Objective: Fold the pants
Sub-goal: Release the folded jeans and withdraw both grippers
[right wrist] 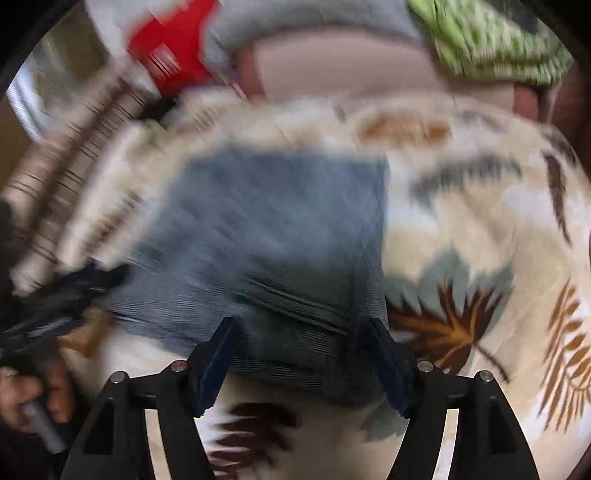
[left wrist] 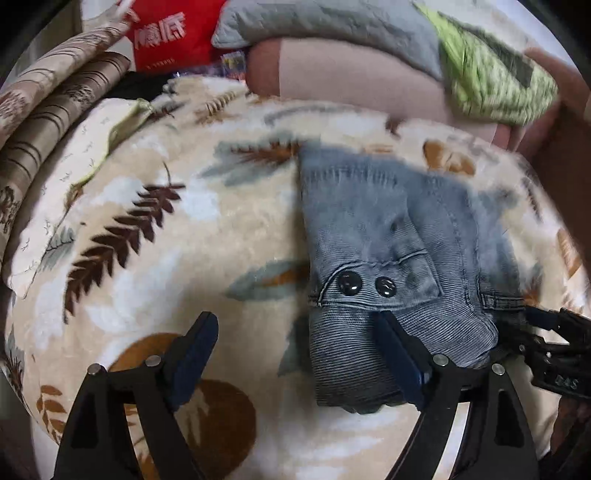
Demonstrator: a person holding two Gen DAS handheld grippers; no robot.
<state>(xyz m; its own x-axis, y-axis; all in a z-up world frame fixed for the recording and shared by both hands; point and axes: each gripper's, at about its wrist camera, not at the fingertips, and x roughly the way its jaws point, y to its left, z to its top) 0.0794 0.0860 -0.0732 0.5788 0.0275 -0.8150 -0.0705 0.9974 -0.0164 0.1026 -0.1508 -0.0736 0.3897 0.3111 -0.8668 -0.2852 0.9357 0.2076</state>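
Left gripper [left wrist: 299,354] is sitting low in the left wrist frame with its jaws spread wide, nothing pinched. One finger is hanging over the blanket [left wrist: 155,236], the other is lying across the near edge of the pants [left wrist: 384,251], lower centre-right. Pants are grey-blue denim, folded into a compact bundle on the blanket, occupying centre-right of that frame; two dark buttons [left wrist: 365,285] are showing on the top layer near the waistband.

Right gripper [right wrist: 301,363] is also spread apart, straddling the near edge of the pants [right wrist: 280,229] in the lower centre of the right wrist frame (heavy motion blur here, so contact with the cloth is hard to confirm). Its body is poking in at the lower right edge of the left wrist frame, just beside the bundle.

Blanket is cream with brown and teal leaf print, filling most of both frames. Upper left of the left wrist frame is showing striped brown fabric [left wrist: 55,107] and a red bag [left wrist: 166,33] with white characters. Top centre is showing a grey quilted cushion [left wrist: 332,26] over a pinkish pillow [left wrist: 362,81], with a green patterned cloth [left wrist: 491,77] at upper right.
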